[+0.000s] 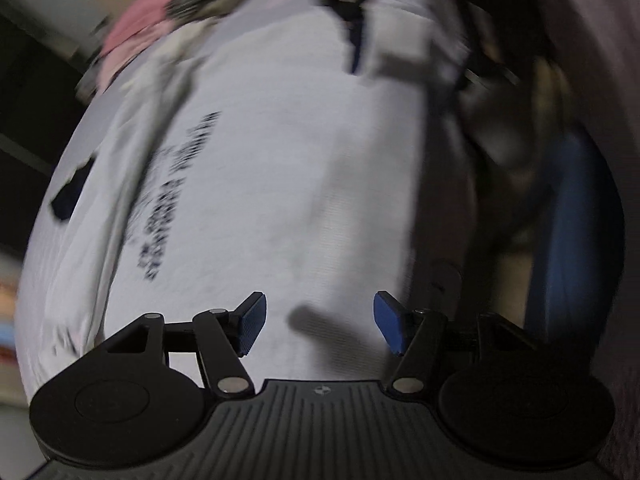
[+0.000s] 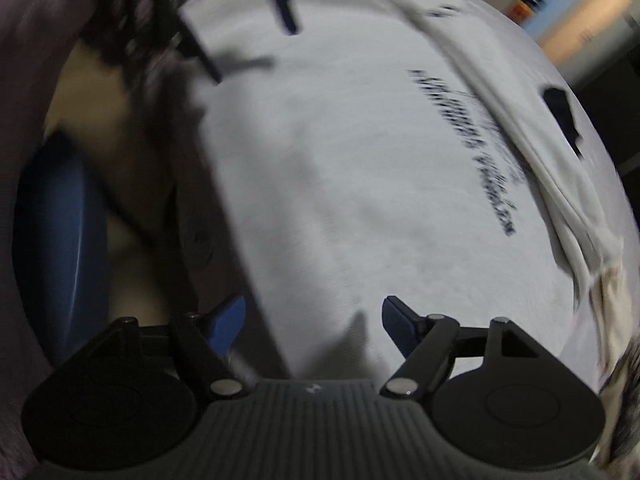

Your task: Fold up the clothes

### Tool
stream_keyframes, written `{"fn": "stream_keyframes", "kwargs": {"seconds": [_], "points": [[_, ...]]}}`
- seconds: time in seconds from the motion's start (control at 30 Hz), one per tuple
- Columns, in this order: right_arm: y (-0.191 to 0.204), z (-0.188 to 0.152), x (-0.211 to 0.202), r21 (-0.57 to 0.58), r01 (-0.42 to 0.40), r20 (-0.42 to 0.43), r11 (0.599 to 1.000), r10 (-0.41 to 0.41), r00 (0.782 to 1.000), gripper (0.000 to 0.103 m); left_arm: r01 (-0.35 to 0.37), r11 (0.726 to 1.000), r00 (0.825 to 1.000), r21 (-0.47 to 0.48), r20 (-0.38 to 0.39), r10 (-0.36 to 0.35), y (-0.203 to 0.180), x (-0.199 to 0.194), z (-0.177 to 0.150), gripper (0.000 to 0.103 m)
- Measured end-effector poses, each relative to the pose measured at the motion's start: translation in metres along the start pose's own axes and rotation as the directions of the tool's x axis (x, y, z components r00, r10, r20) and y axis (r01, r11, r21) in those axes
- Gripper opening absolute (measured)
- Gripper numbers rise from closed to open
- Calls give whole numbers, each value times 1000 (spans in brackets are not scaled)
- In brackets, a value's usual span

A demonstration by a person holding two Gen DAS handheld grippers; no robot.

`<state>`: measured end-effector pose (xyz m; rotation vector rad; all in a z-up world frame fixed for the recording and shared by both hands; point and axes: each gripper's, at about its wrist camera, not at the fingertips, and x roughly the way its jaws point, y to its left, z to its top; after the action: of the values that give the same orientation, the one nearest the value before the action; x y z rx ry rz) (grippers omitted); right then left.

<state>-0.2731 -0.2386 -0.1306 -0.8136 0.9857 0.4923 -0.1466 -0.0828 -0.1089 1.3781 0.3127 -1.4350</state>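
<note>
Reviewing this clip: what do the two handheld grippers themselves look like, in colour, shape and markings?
The left gripper and the right gripper look alike: each has a dark grey ribbed body with a small round emblem, flanked by two black round discs. Black linkage bars with silver pivot pins carry two fingers with blue textured pads. No cables or sleeves are visible.

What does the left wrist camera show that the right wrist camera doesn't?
Only the left wrist view: a pink garment beyond the white shirt. Only the right wrist view: a bright, blurred doorway or shelf area at the upper right. Both: the shirt with its dark print, a blue chair, and each view's own gripper, left and right, jaws open with nothing between them, plus the other gripper's blurred finger near the top.
</note>
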Motion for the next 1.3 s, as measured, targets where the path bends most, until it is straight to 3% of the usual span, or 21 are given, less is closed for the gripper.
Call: {"fn": "stream_keyframes", "kwargs": {"seconds": [0.13, 0.33, 0.4, 0.5, 0.53, 0.6, 0.63, 0.7, 0.77, 0.87, 1.03, 1.13, 1.2, 1.23, 1.3], "points": [[23, -9, 13, -178, 77, -63, 981, -90, 994, 78, -13, 997, 998, 80, -57, 17, -24, 11, -10, 58], [47, -23, 27, -411, 144, -85, 900, -195, 977, 81, -77, 982, 983, 174, -149, 104, -33, 23, -23, 60], [49, -26, 30, -446, 154, -85, 882, -213, 973, 82, -106, 959, 972, 264, -177, 156, -42, 30, -29, 61], [46, -28, 35, -468, 173, -100, 867, -246, 964, 82, -138, 896, 958, 422, -174, 230, -57, 36, -42, 61], [45, -29, 36, -472, 187, -97, 862, -261, 960, 79, -140, 898, 957, 417, -175, 231, -55, 35, -42, 60], [41, -30, 35, -479, 220, -83, 850, -293, 952, 65, -144, 903, 956, 405, -177, 232, -50, 32, -42, 51], [38, -28, 32, -467, 219, -83, 857, -289, 954, 63, -138, 918, 961, 372, -175, 215, -44, 28, -39, 48], [32, -26, 24, -433, 202, -81, 878, -261, 962, 58, -130, 942, 969, 310, -162, 187, -32, 18, -36, 27], [32, -26, 15, -431, 211, -58, 877, -260, 964, 42, -125, 958, 976, 257, -143, 165, -20, 6, -34, 18], [26, -21, 3, -396, 243, -26, 886, -275, 961, 30, -128, 975, 979, 184, -132, 153, -5, -7, -35, 7], [-2, -12, -16, -267, 331, 28, 905, -336, 942, 24, -184, 983, 979, 12, -88, 185, 20, -30, -28, 5], [-22, -5, -22, -183, 397, 53, 899, -394, 917, 22, -245, 966, 969, -83, -58, 241, 49, -36, -25, 4], [-39, -1, -24, -134, 434, 63, 891, -429, 901, 19, -260, 957, 966, -131, -50, 255, 72, -35, -23, 4], [-50, 3, -20, -120, 447, 60, 886, -443, 894, 11, -263, 954, 965, -147, -49, 259, 81, -33, -22, 4], [-68, 8, -15, -79, 467, 56, 881, -463, 884, 11, -266, 947, 964, -179, -52, 261, 97, -25, -19, 4]]}}
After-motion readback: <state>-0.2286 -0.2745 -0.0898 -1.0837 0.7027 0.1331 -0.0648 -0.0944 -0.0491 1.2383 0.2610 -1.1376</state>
